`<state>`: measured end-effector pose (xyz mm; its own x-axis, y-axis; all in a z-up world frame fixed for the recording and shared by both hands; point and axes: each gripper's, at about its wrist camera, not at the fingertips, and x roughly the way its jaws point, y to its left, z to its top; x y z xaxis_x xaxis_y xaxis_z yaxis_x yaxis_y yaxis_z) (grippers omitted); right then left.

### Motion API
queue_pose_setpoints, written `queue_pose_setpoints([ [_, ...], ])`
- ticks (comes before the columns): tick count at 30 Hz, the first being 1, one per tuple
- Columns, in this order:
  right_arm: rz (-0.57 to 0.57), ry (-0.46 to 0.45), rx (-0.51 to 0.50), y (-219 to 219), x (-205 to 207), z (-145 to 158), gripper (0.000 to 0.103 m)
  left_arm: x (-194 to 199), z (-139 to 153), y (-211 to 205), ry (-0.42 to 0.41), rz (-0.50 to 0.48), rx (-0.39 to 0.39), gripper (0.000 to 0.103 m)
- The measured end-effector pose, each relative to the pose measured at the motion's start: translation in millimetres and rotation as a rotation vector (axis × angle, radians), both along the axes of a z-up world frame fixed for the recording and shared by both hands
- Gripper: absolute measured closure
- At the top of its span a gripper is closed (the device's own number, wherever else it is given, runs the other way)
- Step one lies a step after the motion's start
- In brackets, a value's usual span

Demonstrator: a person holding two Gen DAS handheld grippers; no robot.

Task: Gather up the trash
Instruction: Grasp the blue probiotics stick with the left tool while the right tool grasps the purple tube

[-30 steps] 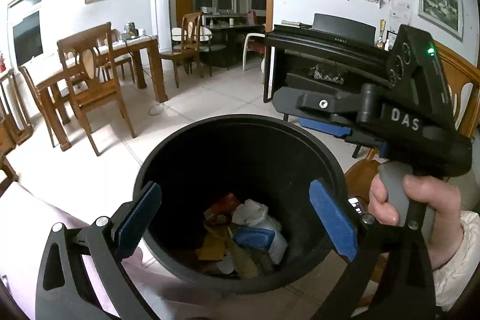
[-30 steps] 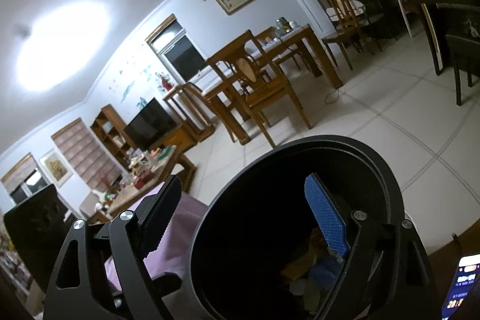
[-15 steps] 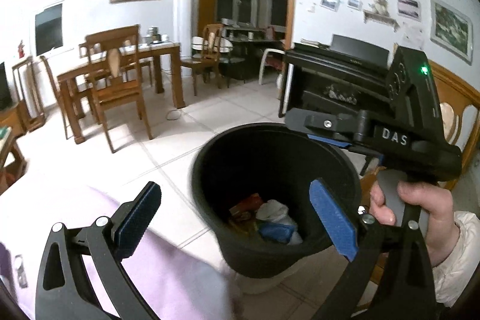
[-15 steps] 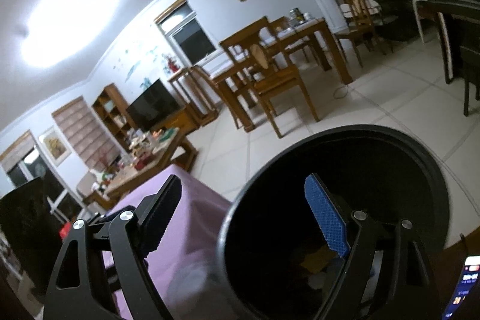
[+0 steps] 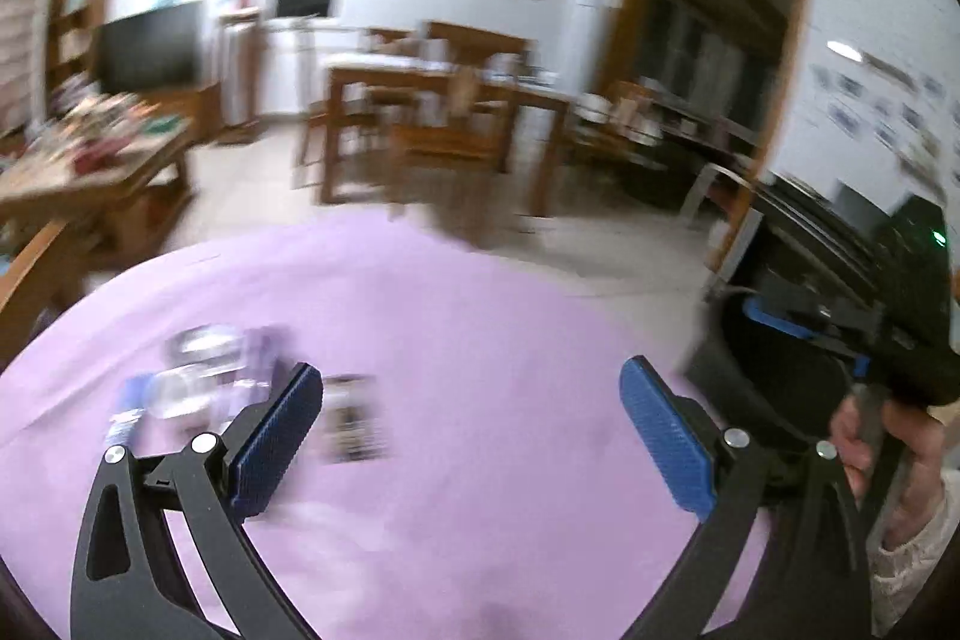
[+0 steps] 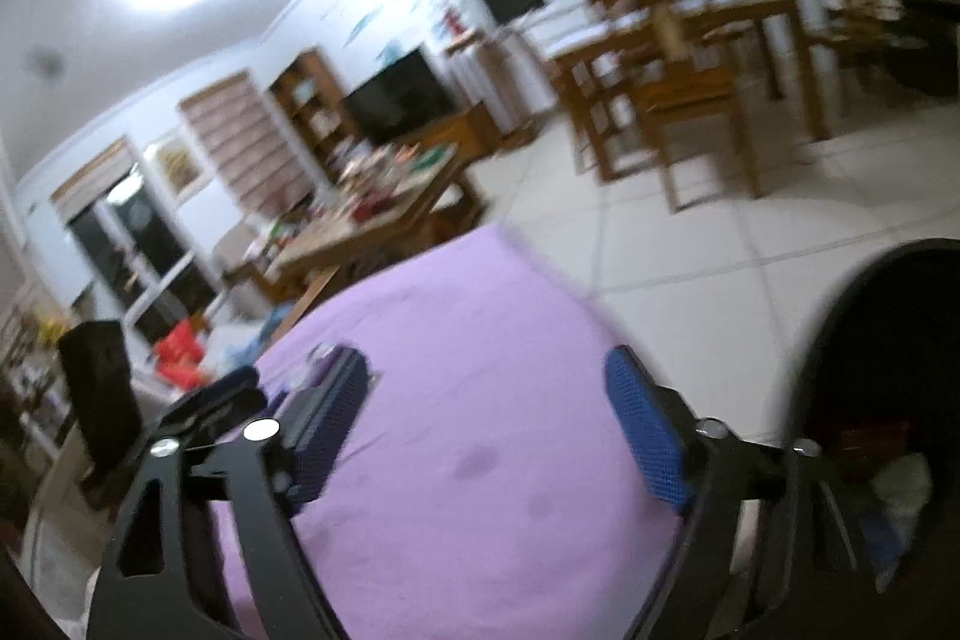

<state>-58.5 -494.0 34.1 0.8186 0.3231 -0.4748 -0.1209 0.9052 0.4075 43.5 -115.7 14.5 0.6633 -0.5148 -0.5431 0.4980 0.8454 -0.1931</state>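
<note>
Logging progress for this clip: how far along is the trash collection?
Some trash already lies in the black bin. Both the left gripper and right gripper are empty, the right one closing. Blurred litter remains on the purple cloth.

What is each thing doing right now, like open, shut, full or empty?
Left tool: open, nothing between its pads.
Right tool: open but closing, nothing between its pads.
Black bin: uncovered, some trash lying at the bottom.
Purple cloth: spread flat.
Clear wrapper: lying on the cloth, blurred.
Small dark packet: lying flat on the cloth, not picked up.
TV: screen dark.
</note>
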Motion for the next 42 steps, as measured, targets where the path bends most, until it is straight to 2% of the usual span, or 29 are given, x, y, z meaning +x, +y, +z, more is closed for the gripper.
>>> queue_pose_setpoints([
  [3, 0.096, 0.043, -0.031, 56.6, 33.1, 3.5, 0.038, 22.4, -9.4, 53.4, 0.048, 0.121, 0.031, 0.005],
  [6, 0.19, 0.075, -0.056, 114.7, 65.4, 4.7, 0.04, 43.9, -21.0, 86.6, 0.108, 0.197, 0.1, 0.005],
  [8, 0.237, 0.095, -0.086, 153.9, 88.3, 4.8, 0.044, 55.7, -28.6, 97.3, 0.143, 0.212, 0.143, 0.005],
  [10, 0.28, 0.124, -0.106, 188.6, 111.3, 1.3, 0.051, 64.4, -34.7, 103.6, 0.157, 0.214, 0.19, 0.006],
  [13, 0.309, 0.177, -0.164, 232.5, 139.5, -10.1, 0.055, 75.8, -40.4, 102.2, 0.171, 0.193, 0.243, 0.011],
  [17, 0.322, 0.27, -0.238, 275.7, 170.9, -35.2, 0.058, 79.0, -50.4, 104.3, 0.212, 0.141, 0.267, 0.031],
  [21, 0.344, 0.342, -0.285, 305.4, 189.5, -57.3, 0.058, 80.7, -55.8, 103.0, 0.212, 0.135, 0.282, 0.032],
  [25, 0.346, 0.306, -0.361, 318.3, 189.4, -59.7, 0.06, 79.2, -57.1, 101.2, 0.202, 0.122, 0.298, 0.034],
  [27, 0.343, 0.298, -0.392, 317.9, 188.7, -61.0, 0.066, 78.7, -56.1, 101.5, 0.192, 0.122, 0.301, 0.052],
  [29, 0.339, 0.296, -0.384, 319.0, 187.8, -64.2, 0.071, 76.3, -56.3, 103.9, 0.193, 0.133, 0.293, 0.058],
  [30, 0.339, 0.295, -0.375, 316.6, 189.0, -66.0, 0.074, 76.6, -56.0, 106.6, 0.196, 0.139, 0.283, 0.064],
  [31, 0.341, 0.295, -0.35, 313.9, 187.2, -65.8, 0.075, 76.3, -55.7, 110.3, 0.201, 0.145, 0.267, 0.068],
  [33, 0.354, 0.291, -0.274, 301.2, 183.5, -66.5, 0.078, 75.6, -53.8, 118.8, 0.227, 0.131, 0.205, 0.083],
  [37, 0.337, 0.218, -0.164, 262.7, 159.1, -48.3, 0.078, 68.3, -48.6, 131.7, 0.243, 0.132, 0.115, 0.083],
  [42, 0.297, 0.118, -0.035, 213.6, 122.7, -19.7, 0.078, 53.5, -43.3, 128.0, 0.215, 0.137, 0.143, 0.083],
])
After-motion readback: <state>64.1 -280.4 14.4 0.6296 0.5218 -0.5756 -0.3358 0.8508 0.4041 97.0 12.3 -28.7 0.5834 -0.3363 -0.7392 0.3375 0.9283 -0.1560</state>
